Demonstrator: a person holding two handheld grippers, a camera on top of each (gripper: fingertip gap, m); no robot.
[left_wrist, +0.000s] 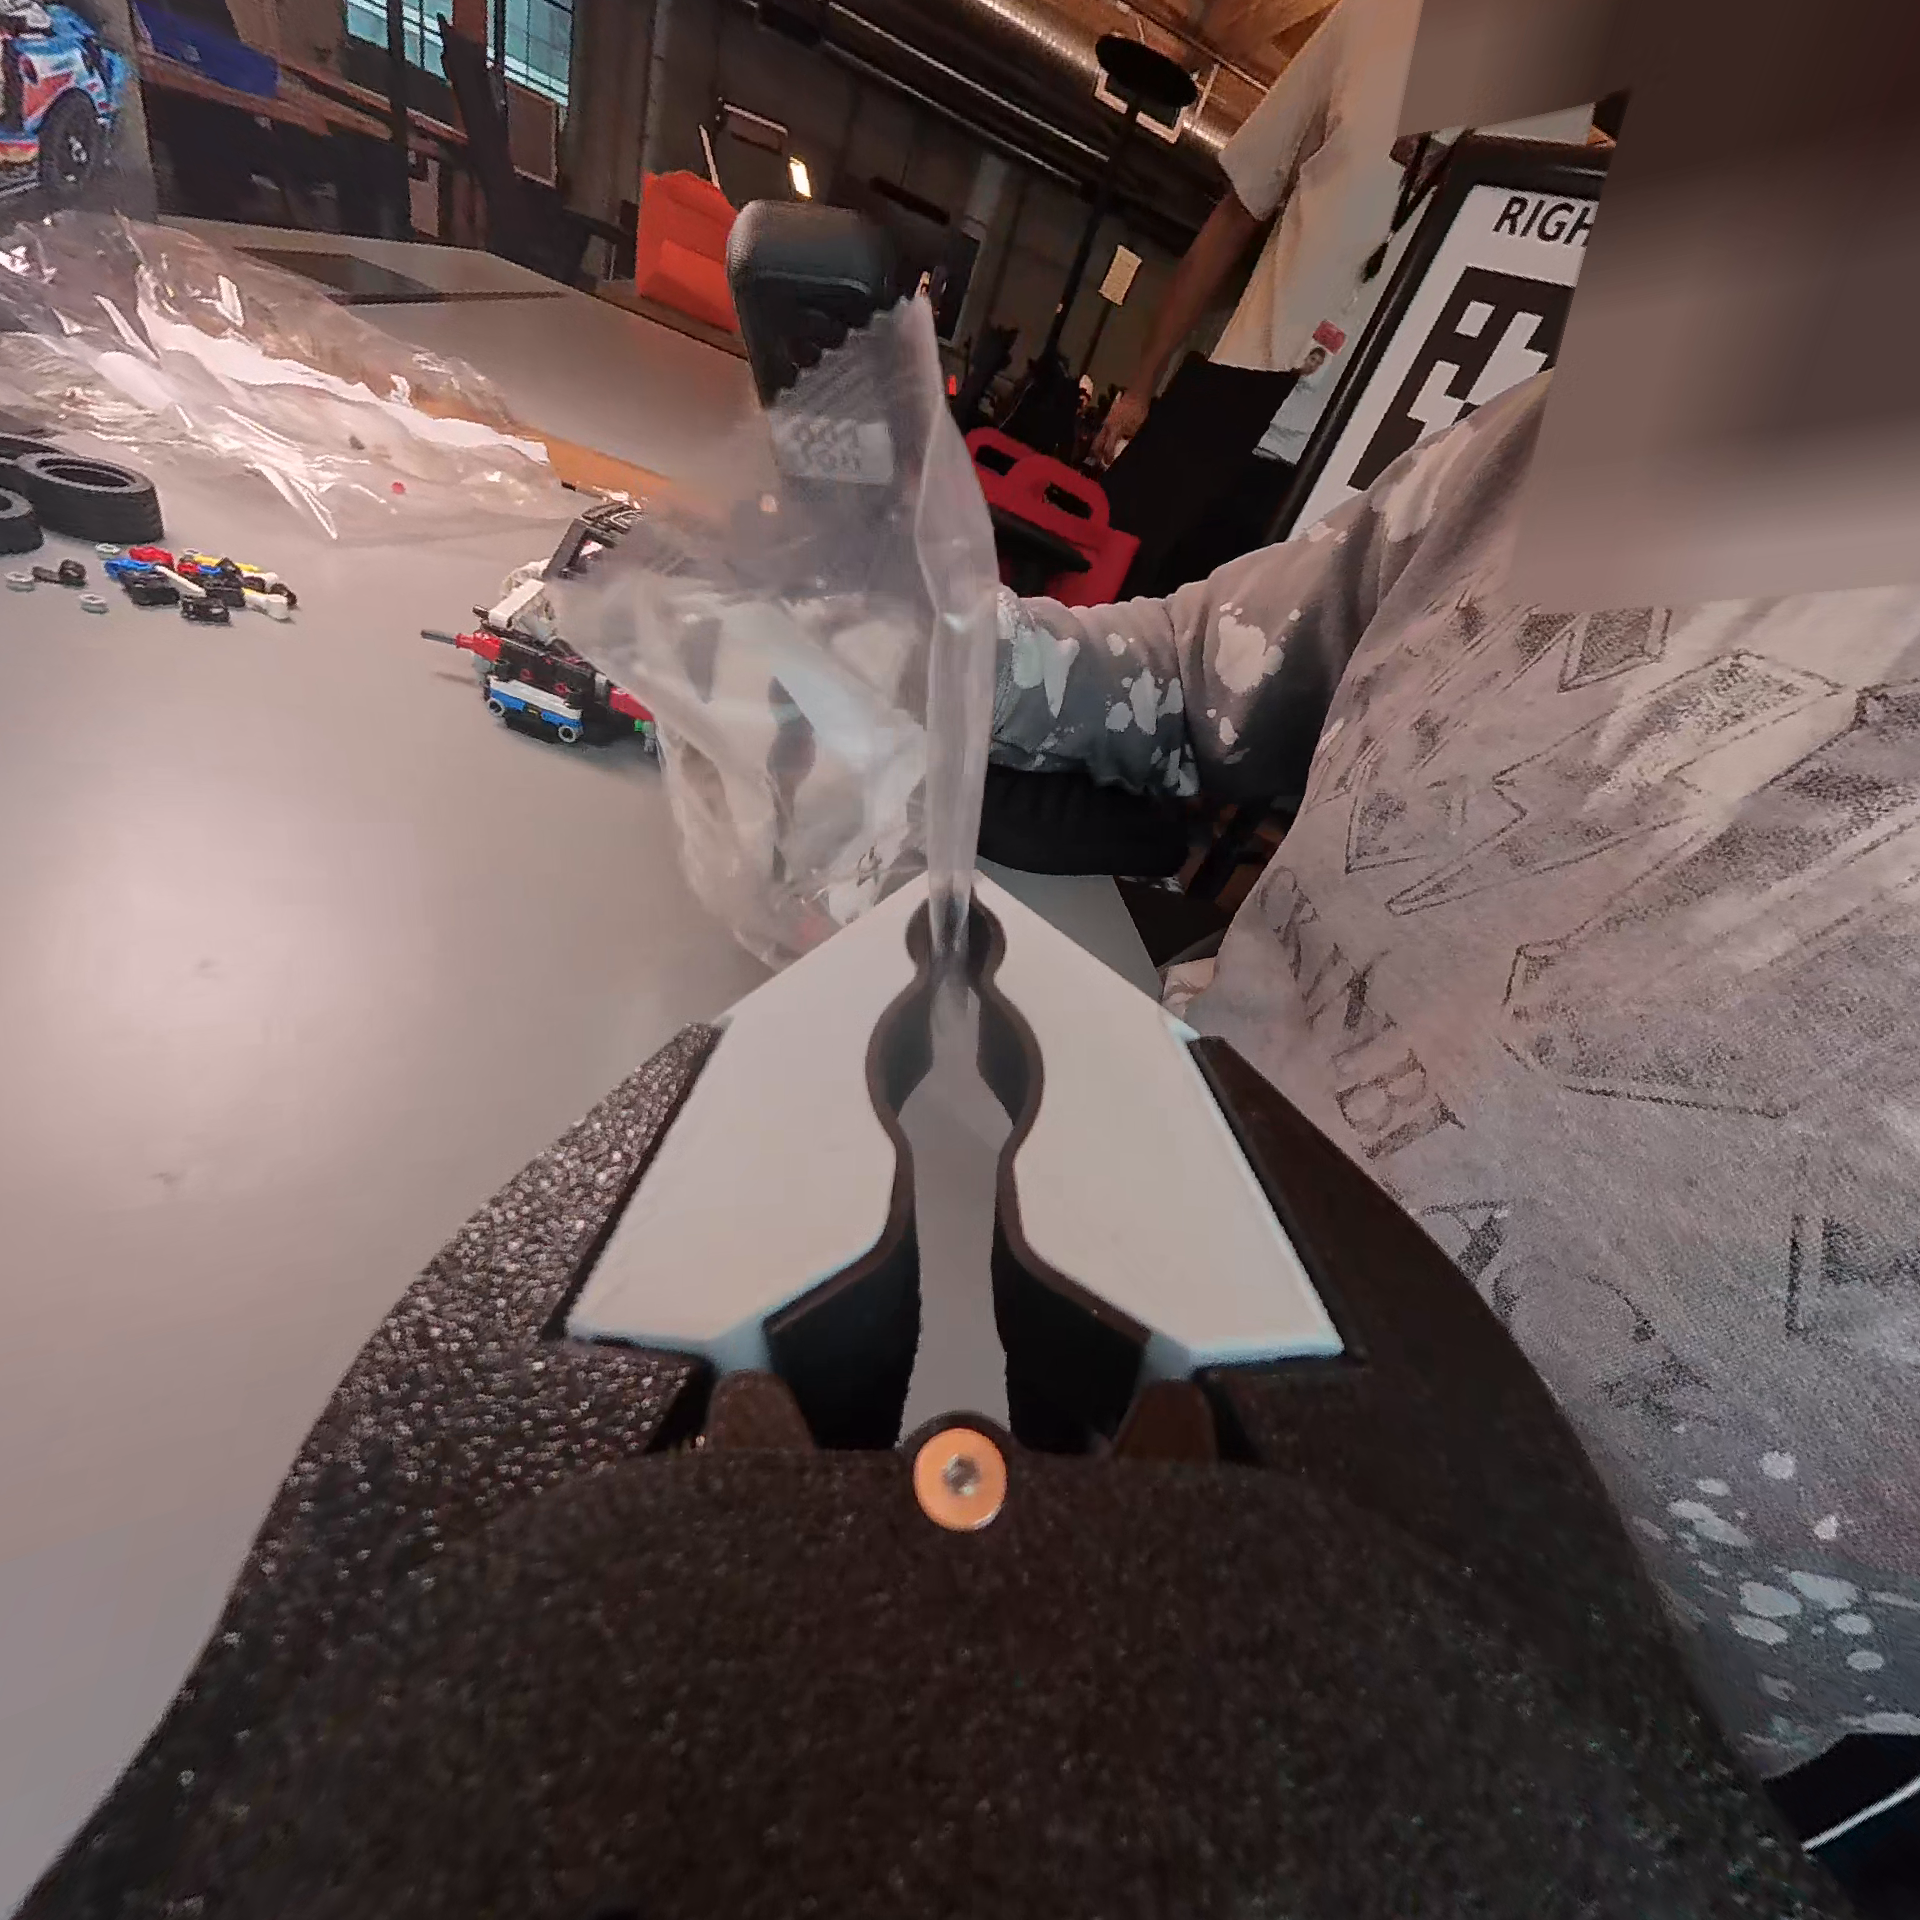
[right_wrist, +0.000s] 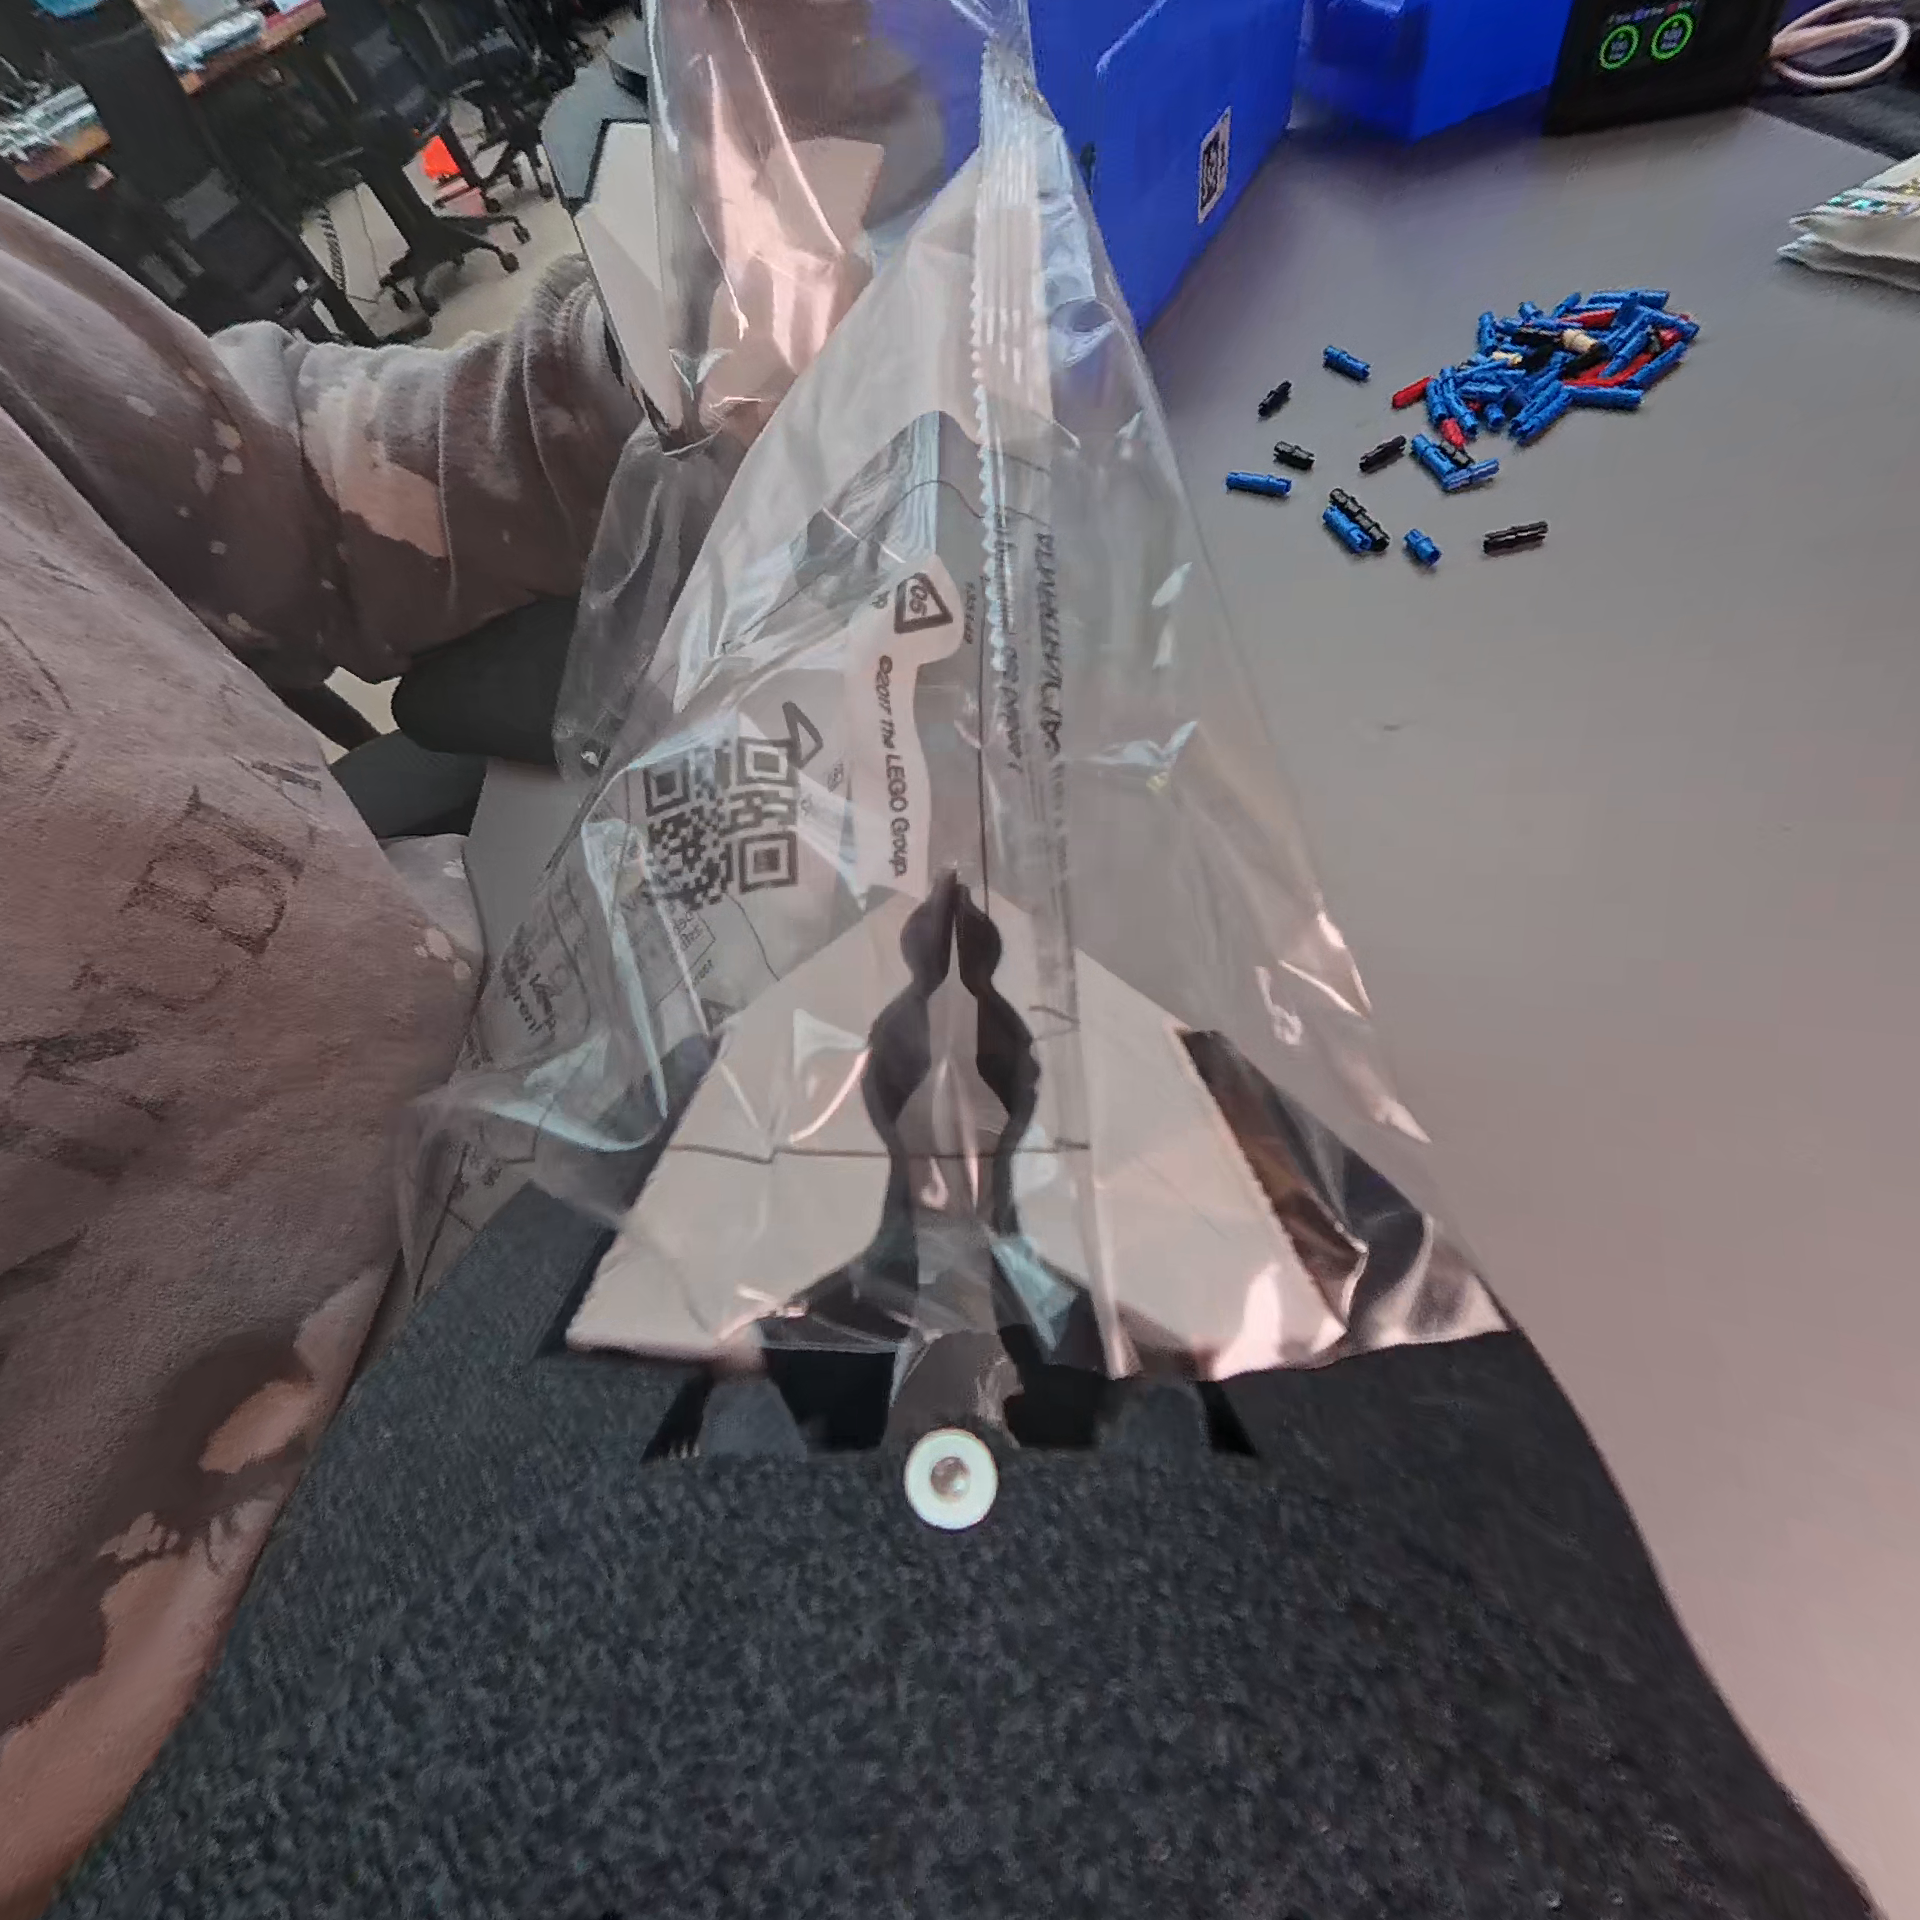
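Note:
A clear plastic bag (left_wrist: 831, 665) with printed markings is held up between both grippers above the grey table (left_wrist: 260, 935). My left gripper (left_wrist: 951, 935) is shut on one edge of the bag, which stands up from its tips. My right gripper (right_wrist: 956, 914) is shut on the bag (right_wrist: 935, 623), whose film drapes back over its white fingers (right_wrist: 1143, 1122). The other gripper's dark body (left_wrist: 810, 301) shows behind the bag in the left wrist view. The bag looks nearly empty.
A part-built brick model (left_wrist: 551, 675), small loose coloured parts (left_wrist: 197, 582), black tyres (left_wrist: 73, 488) and more clear bags (left_wrist: 208, 364) lie on the table. A pile of blue, black and red pins (right_wrist: 1527, 374) and blue bins (right_wrist: 1174, 135) lie to the right. A person's grey patterned sleeve (left_wrist: 1558, 935) is close by. My hands' fingertips stand some 9 cm from each other. Measured from the fingertips, the part-built brick model (left_wrist: 551, 675) is 20 cm or so from the right gripper and 30 cm from the left.

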